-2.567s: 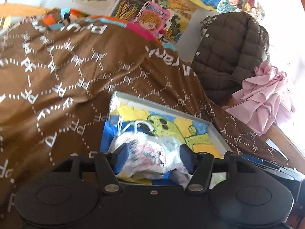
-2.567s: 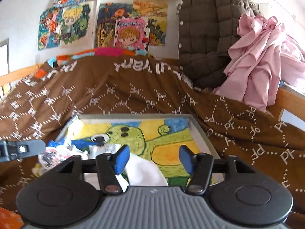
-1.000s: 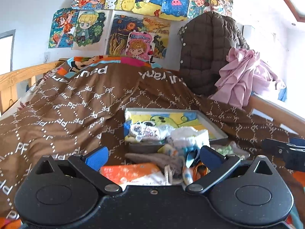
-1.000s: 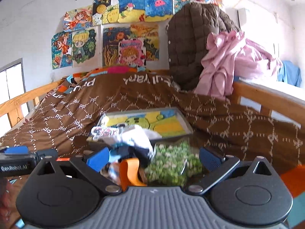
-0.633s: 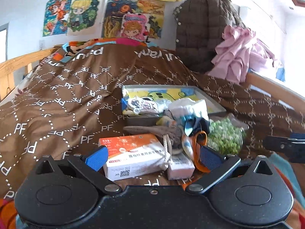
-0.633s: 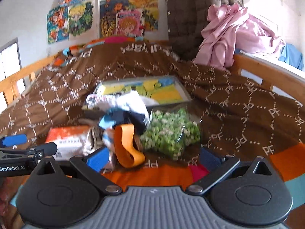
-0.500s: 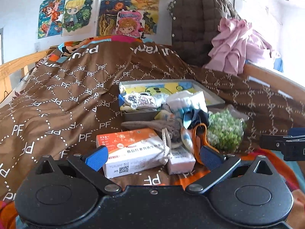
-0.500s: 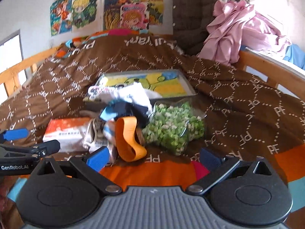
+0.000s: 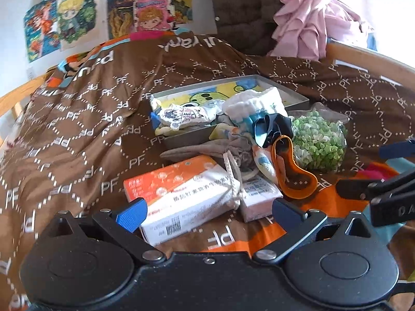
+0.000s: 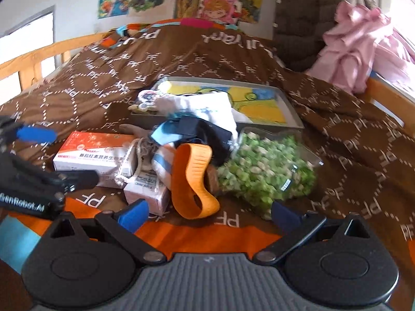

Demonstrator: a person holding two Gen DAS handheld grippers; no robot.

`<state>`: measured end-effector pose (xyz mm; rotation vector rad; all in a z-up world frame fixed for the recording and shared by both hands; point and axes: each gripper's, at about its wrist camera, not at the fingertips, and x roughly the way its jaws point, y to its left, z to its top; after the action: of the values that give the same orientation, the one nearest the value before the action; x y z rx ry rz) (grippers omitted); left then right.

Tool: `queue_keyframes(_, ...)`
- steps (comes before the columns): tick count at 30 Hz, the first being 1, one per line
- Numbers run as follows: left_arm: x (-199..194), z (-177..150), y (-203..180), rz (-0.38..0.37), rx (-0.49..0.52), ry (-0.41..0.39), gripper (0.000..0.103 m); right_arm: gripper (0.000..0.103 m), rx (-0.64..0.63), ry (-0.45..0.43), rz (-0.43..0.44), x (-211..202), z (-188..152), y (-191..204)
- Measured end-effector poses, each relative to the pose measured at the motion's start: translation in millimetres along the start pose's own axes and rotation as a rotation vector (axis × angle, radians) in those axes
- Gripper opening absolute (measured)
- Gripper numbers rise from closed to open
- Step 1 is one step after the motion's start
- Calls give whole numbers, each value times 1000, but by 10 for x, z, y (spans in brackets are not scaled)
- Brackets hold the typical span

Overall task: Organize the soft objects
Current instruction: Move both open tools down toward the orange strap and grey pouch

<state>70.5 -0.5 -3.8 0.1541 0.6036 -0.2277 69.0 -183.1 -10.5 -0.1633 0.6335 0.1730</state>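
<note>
Grippers first: left gripper [image 9: 208, 213] and right gripper [image 10: 208, 213] both spread wide, gripping nothing, above the bedspread [image 9: 77, 129]. Beyond, orange tissue pack [image 9: 179, 191], orange band [image 10: 193, 181], green bag [image 10: 264, 168], then socks [image 9: 184, 115] in the tray [image 9: 298, 97].

"pf" across the brown blanket [image 9: 77, 134]; "genrobot.ai" on left tongs [image 10: 23, 202]

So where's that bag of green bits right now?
The bag of green bits lies on the brown bedspread, right of the orange band and just in front of the grey tray.
</note>
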Motion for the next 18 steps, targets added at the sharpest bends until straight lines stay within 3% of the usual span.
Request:
queue_keyframes(9, 327, 211, 0, -91, 219, -10, 102, 102, -146, 3, -24, 260, -18, 127)
queue_keyframes(13, 484, 274, 46, -120, 246, -12, 102, 101, -183, 11, -41, 371, -37, 154)
queue_keyframes(18, 674, 311, 110, -156, 231, -11, 89, 99, -255, 20, -65, 487, -55, 233)
